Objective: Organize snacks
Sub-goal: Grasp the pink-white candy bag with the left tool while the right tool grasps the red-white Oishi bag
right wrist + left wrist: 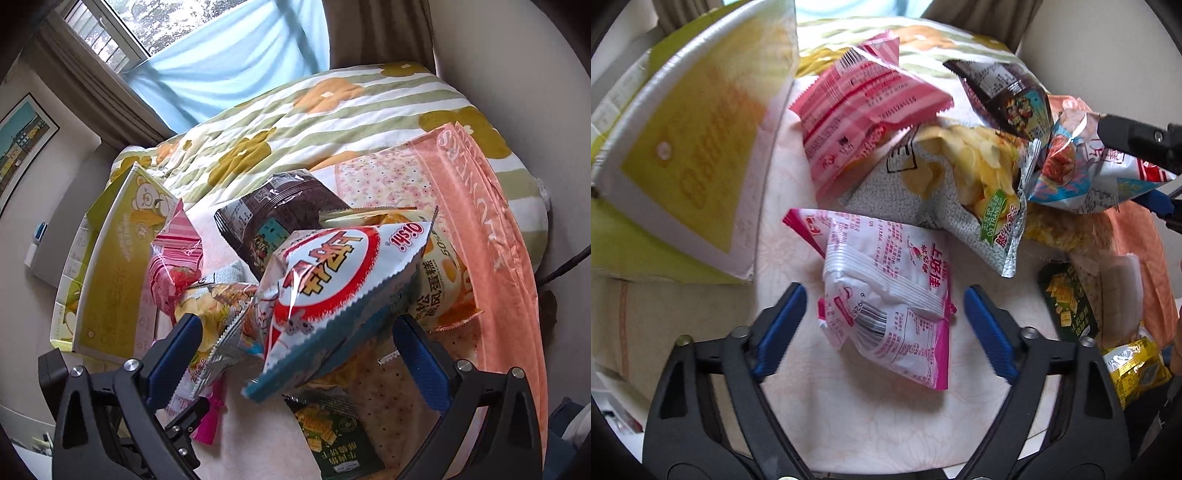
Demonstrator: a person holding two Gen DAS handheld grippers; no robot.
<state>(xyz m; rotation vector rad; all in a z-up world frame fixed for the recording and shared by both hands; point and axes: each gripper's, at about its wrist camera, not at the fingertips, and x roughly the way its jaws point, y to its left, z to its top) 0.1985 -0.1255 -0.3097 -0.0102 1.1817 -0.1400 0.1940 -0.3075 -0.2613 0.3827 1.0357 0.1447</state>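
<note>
Snack bags lie in a heap on a pale tablecloth [871, 417]. My left gripper [884, 325] is open, its blue pads either side of a pink-and-white snack bag [886, 291] lying flat, not touching it. Beyond lie a pink striped bag [864, 110], a grey potato-chip bag [960, 184] and a dark bag [1008, 92]. My right gripper [299, 343] is open around the lower edge of a white-and-red Oishi bag [332, 273], which tilts up over the heap. The Oishi bag also shows in the left wrist view [1086, 166], beside the right gripper's fingers [1134, 140].
A yellow-green cardboard box [687, 147] stands open at the left, also in the right wrist view [110, 273]. A green cracker pack [328, 435] and a yellow pack [1134, 365] lie near the table's front right. An orange towel [491, 236] and a striped quilt [295, 122] lie behind.
</note>
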